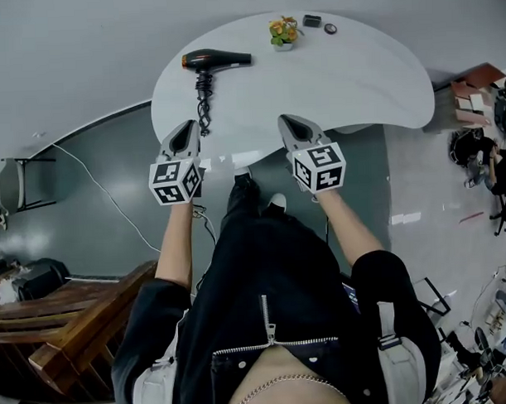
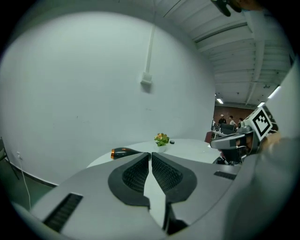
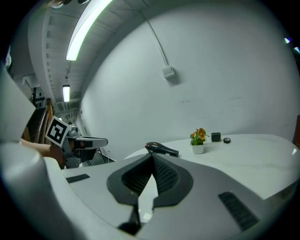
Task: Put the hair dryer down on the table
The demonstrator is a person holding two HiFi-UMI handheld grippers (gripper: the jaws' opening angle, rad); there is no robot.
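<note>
A black hair dryer (image 1: 216, 60) with an orange rear cap lies on its side on the white table (image 1: 348, 78), at the far left, its coiled cord (image 1: 204, 103) trailing toward the near edge. It also shows in the left gripper view as the hair dryer (image 2: 123, 152) and in the right gripper view as the hair dryer (image 3: 161, 149). My left gripper (image 1: 185, 136) hovers at the table's near edge, by the cord's end, shut and empty. The right gripper (image 1: 293, 129) is level with it further right, shut with nothing between its pads.
A small potted plant (image 1: 283, 33), a dark box (image 1: 312, 21) and a small round item (image 1: 331, 28) stand at the table's far edge. A wooden bench (image 1: 66, 319) is at my lower left. People and clutter (image 1: 487, 139) lie to the right on the floor.
</note>
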